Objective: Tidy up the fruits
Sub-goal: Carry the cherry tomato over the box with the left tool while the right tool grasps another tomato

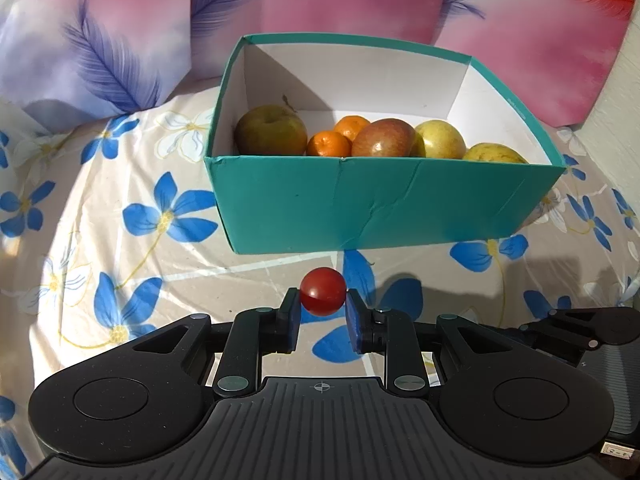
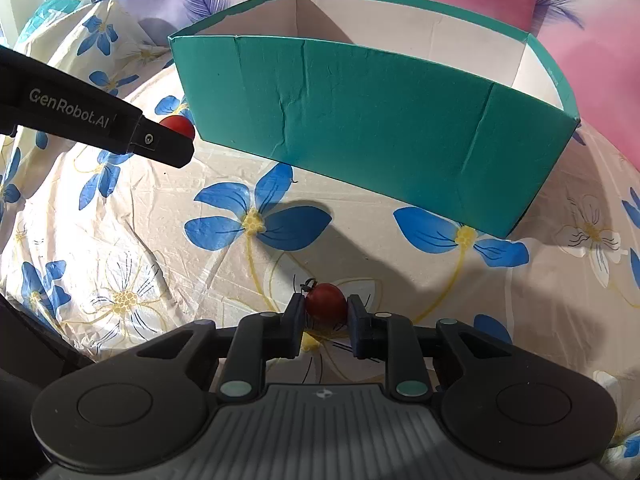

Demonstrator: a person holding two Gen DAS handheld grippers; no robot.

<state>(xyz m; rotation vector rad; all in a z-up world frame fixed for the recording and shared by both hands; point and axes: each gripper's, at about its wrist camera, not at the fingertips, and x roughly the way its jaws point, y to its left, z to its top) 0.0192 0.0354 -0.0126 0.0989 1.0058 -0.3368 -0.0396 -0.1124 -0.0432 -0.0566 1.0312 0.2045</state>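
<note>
While both grippers are pinching fruit, the sorting looks well along but not finished. My left gripper (image 1: 322, 307) is clamped on a small red tomato (image 1: 323, 291), which sits between its pads, apparently lifted off the floral bedsheet (image 1: 120, 240). Just ahead of it stands the teal box (image 1: 384, 204), and over the near wall I can see what is already inside: a greenish apple (image 1: 270, 130) to the left, two tangerines (image 1: 340, 138) in the middle, a red apple (image 1: 383, 138) and two yellowish fruits (image 1: 440, 139) to the right.

My right gripper (image 2: 323, 316) is closed on a second small tomato (image 2: 326, 302), stem end to the left; whether it is resting on the sheet or just clear of it I cannot tell. The box stands ahead of this gripper too, a little further off, and from here its contents are hidden behind the wall. Off to the upper left, the left gripper shows from the side with its tomato close to the box corner.

I judge that these two tomatoes are what remains: each needs lifting over the near wall and releasing inside. No other loose fruit shows on the sheet.
</note>
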